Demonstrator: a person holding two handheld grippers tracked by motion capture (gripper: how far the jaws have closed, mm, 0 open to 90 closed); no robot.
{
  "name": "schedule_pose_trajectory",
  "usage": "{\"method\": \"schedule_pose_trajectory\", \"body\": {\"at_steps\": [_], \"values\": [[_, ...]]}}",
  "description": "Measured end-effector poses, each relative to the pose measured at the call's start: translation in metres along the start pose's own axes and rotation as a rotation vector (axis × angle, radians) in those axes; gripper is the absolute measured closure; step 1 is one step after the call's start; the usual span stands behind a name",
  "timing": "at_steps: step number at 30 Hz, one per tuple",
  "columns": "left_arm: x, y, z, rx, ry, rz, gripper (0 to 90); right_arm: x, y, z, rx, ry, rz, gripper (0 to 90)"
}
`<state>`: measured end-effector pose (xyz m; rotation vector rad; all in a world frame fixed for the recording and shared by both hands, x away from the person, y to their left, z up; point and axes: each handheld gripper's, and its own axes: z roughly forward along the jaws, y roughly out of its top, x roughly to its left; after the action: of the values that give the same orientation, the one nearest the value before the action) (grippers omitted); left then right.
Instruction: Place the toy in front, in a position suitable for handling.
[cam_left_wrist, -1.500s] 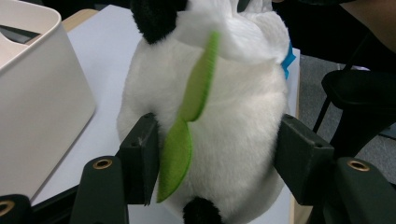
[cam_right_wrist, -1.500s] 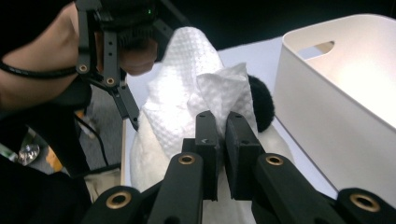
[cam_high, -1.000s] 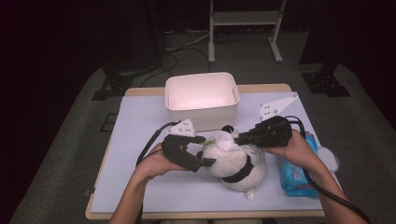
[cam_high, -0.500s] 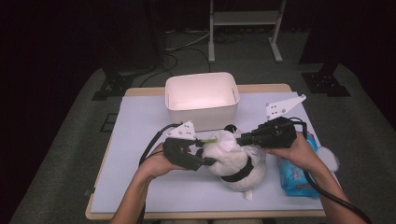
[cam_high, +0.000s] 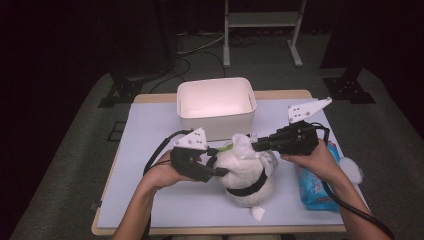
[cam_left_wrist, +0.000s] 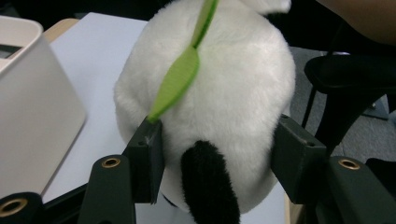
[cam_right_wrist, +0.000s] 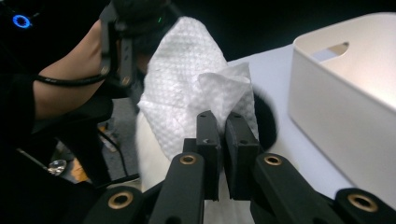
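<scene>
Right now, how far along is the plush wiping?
Done: a wipe is out of the pack and pinched in the right gripper. In hand: the left gripper has just closed on the plush to steady it; the wipe lies on its top. Left: the wiping itself; the bin awaits.

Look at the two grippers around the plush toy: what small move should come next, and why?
Probably a short wiping stroke with the right gripper. Its jaws are shut on a white wipe that lies against the plush toy, and the left gripper, whose jaws have just been closing, now presses the toy from both sides to steady it. So drawing the wipe across the fur looks like the natural next move.
</scene>
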<state>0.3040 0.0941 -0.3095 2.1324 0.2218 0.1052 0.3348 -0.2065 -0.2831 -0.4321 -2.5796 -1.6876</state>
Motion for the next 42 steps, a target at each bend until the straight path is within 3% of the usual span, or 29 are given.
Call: {"method": "schedule_pose_trajectory", "body": {"at_steps": [4,7,20,28,34,38,42], "values": [[-0.001,0.002,0.002,0.002,-0.005,0.012,41.6,0.001,0.011,0.003,0.018,-0.019,-0.023,84.6],[0.0,0.0,0.002,0.0,-0.003,0.011,41.5,0.0,0.009,0.003,0.026,-0.025,-0.023,84.6],[0.0,0.0,0.005,-0.01,-0.015,0.009,41.4,-0.018,-0.03,-0.013,0.024,-0.06,0.08,84.2],[-0.002,0.002,0.006,-0.003,-0.022,0.023,41.4,-0.013,-0.011,-0.011,0.029,-0.068,0.033,84.1],[0.0,0.002,0.004,-0.007,-0.016,0.023,41.4,-0.004,0.005,-0.005,0.016,-0.043,-0.006,84.0],[0.001,0.002,0.001,-0.01,-0.003,0.012,41.8,0.002,0.008,-0.001,0.039,-0.029,-0.023,83.8],[0.001,0.003,-0.002,-0.007,0.01,0.013,42.4,-0.001,0.004,-0.001,0.035,-0.017,-0.01,83.9]]}}
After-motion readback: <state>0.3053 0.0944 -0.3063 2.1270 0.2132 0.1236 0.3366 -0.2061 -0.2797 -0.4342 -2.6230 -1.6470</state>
